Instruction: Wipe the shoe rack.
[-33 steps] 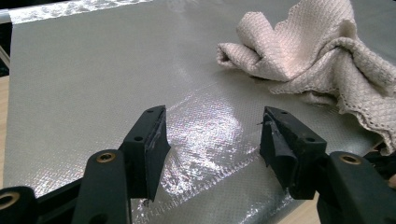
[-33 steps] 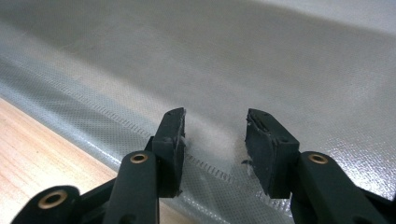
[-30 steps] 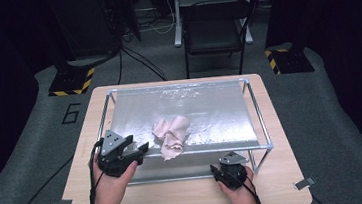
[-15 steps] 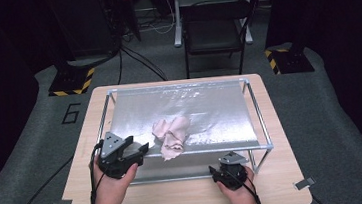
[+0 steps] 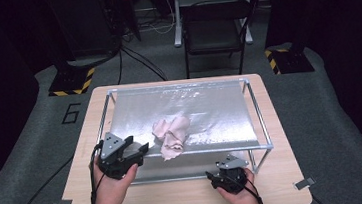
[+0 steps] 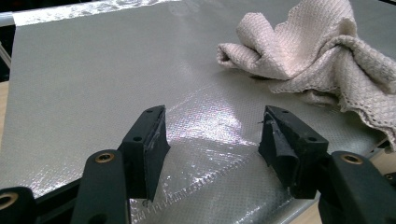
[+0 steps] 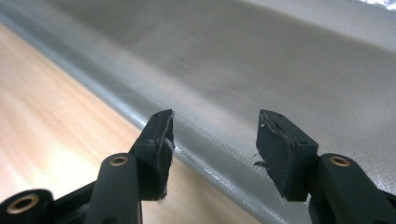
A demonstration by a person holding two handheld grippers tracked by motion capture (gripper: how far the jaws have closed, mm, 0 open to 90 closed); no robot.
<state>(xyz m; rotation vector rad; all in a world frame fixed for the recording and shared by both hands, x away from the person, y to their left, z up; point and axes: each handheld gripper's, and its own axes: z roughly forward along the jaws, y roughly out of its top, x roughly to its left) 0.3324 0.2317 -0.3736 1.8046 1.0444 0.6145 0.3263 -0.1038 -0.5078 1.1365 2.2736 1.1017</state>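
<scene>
The pale pink cloth (image 5: 172, 135) lay crumpled on the shiny silver sheet (image 5: 134, 111), bunched into loose folds near the sheet's front edge. Up close, the cloth (image 6: 322, 60) showed a waffle-like knit and a scalloped hem, one fold rolled toward the middle, another draping over the edge.

Dark lab or studio, hazard-striped stand bases (image 5: 71, 84), floor cables (image 5: 137, 61), folding chair (image 5: 215, 28)

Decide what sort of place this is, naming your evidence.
Probably a lab or recording studio: dark surroundings, a wooden table with a silver-sheeted metal frame, yellow-black striped stand bases, floor cables, and a black folding chair.
</scene>
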